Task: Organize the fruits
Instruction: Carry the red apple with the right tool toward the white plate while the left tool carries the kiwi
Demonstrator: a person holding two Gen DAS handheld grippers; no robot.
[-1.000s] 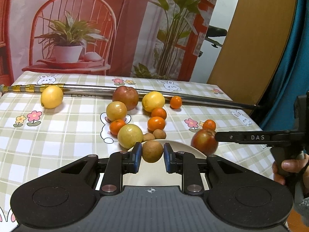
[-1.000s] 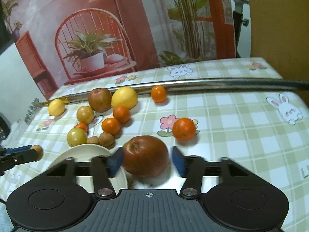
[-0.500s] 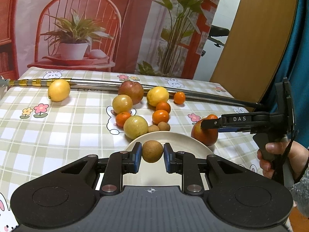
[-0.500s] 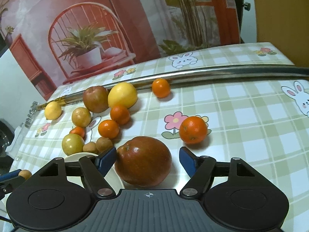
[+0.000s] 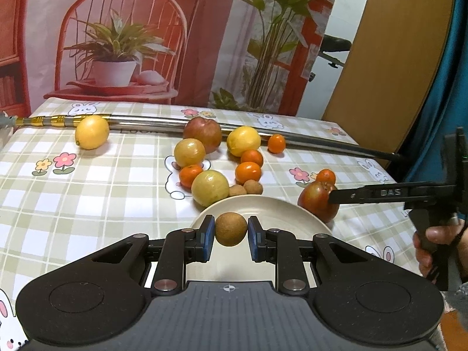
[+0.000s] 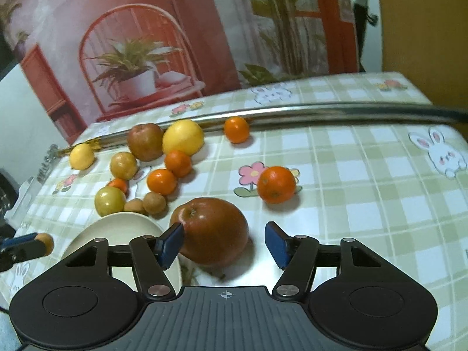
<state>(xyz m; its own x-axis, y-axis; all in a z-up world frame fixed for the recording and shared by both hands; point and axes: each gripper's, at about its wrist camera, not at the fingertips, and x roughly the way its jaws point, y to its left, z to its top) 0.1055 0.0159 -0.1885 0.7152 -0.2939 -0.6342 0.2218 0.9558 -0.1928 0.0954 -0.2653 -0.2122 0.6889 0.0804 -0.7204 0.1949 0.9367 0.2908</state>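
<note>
- Cream plate sits on the checked tablecloth, empty.
- Red apple rests on the cloth beside the plate; right gripper straddles it, jaws spread. Next: close, lift.
- Left gripper pinches a brown longan above the plate; judged placing step, release next.

A table in a green-checked, bunny-printed cloth is carrying a cream round plate just beyond the left fingers, a dark red apple between the right fingers, loose citrus and a long steel rod lying farther off.
</note>
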